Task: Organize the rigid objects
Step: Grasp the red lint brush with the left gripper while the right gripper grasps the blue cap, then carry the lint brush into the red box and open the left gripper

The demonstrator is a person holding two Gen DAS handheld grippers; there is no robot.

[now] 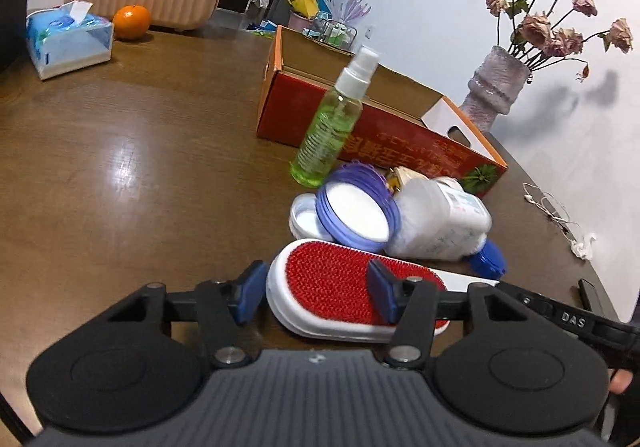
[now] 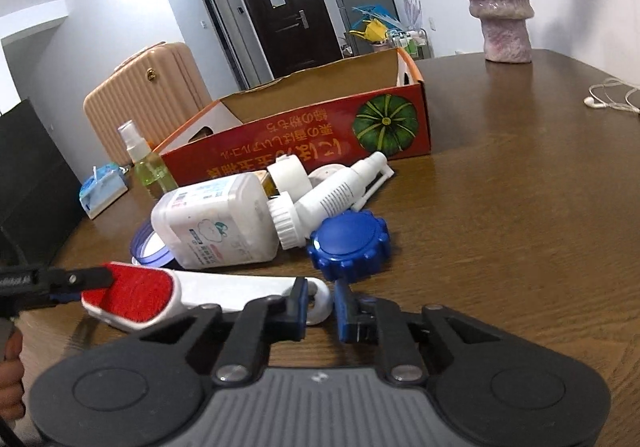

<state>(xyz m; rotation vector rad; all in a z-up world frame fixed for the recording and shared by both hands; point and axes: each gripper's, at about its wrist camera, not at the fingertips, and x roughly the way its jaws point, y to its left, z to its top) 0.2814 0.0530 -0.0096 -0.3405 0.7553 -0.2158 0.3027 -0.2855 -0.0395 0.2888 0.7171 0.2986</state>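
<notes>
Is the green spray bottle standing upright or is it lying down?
Upright. The spray bottle stands on its base on the table, nozzle up, beside the red box.

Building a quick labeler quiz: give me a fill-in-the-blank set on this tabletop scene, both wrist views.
1. The lint brush has a ____ bristle pad.
2. The green spray bottle stands ____ beside the cardboard box.
3. The round blue cap lies on the ____.
4. The right gripper has its fingers at the brush's ____ end.

Missing words: red; upright; table; handle
</notes>
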